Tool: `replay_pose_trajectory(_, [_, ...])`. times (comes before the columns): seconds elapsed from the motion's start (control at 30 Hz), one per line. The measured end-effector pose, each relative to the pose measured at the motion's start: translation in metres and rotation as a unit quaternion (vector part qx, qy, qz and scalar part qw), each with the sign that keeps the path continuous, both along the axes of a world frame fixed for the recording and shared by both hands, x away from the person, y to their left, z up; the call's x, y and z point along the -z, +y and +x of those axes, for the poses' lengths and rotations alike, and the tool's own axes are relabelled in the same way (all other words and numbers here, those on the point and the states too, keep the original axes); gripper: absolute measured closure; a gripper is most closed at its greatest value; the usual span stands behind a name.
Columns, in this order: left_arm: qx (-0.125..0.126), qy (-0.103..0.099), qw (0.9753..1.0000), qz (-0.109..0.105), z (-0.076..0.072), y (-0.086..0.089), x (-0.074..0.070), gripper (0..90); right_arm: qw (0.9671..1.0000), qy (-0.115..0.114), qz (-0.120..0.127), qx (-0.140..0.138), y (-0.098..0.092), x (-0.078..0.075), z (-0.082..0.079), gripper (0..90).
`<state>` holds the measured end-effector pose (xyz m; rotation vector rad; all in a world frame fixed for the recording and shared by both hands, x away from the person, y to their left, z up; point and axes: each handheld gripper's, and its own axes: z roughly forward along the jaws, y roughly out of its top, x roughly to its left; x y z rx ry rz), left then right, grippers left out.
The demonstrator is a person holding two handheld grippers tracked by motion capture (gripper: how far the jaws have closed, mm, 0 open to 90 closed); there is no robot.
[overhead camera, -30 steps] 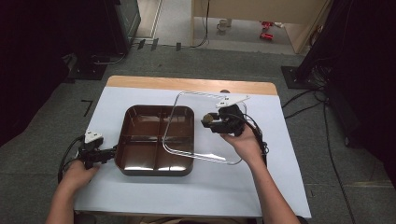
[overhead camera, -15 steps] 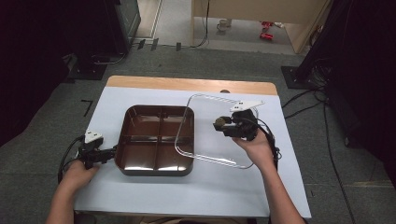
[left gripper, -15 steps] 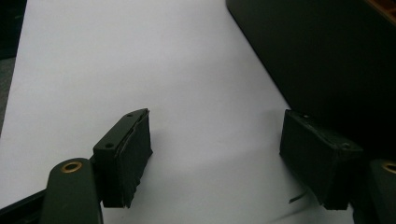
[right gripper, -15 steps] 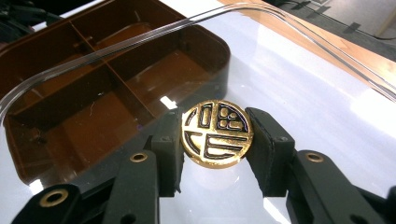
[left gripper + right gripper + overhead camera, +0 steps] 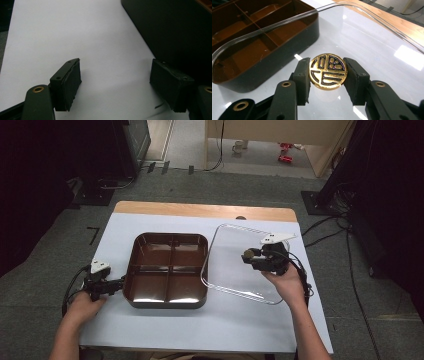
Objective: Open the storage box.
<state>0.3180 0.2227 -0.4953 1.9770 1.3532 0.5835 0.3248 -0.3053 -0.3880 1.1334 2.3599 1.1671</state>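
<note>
Basically a lid move: clear lid (image 5: 245,265) is held by its gold knob (image 5: 328,71), w/ right gripper (image 5: 328,72) jaws pinching the knob from both sides, pads flat on the disc edge. Lid sits just right of the brown tray (image 5: 167,270), its left rim near or barely over the tray's right wall; can't tell if the far side is down on the table (image 5: 120,225) or hovering. Handling guess: thin clear plastic, light, stiff-ish but prob flexes at the corners, and it hangs off one small central knob so it will want to tilt or swing. Knob looks smooth and shiny, so slip risk if grip loosens; it's the only sensible hold pt, rim too thin and slick. Left gripper (image 5: 120,85) is at the tray's left wall, jaws spread wide w/ nothing between them, one pad close beside the dark wall, other over bare table. Tray looks rigid, four compartments, all empty. Room: open table right of the tray and in front of it, so lid has space to set down; table's right edge is near the lid's right rim, so watch overhang there. Wooden strip (image 5: 200,210) runs behind the tray, nothing on it.
</note>
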Motion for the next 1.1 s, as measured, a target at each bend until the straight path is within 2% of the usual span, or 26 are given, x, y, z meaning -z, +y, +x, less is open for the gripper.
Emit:
replay_pose_trajectory(0.3, [0.000, 0.000, 1.0000, 0.000, 0.000, 0.000, 0.000, 24.9, 0.9999, 0.005, 0.001, 0.013, -0.018, 0.013, 0.002, 59.0])
replay_pose_trajectory(0.43, [0.000, 0.000, 1.0000, 0.000, 0.000, 0.000, 0.000, 24.9, 1.0000, 0.004, -0.003, 0.008, -0.022, 0.019, 0.004, 59.0])
replay_pose_trajectory(0.63, [0.000, 0.000, 1.0000, 0.000, 0.000, 0.000, 0.000, 24.9, 0.9999, 0.014, -0.001, 0.010, -0.027, 0.029, 0.009, 59.0])
replay_pose_trajectory(0.87, [0.000, 0.000, 1.0000, 0.000, 0.000, 0.000, 0.000, 24.9, 0.9996, 0.018, -0.010, 0.019, -0.026, 0.039, 0.018, 59.0])
replay_pose_trajectory(1.1, [0.000, 0.000, 1.0000, 0.000, 0.000, 0.000, 0.000, 25.0, 0.9993, 0.008, -0.012, 0.036, -0.023, 0.051, 0.030, 59.0])
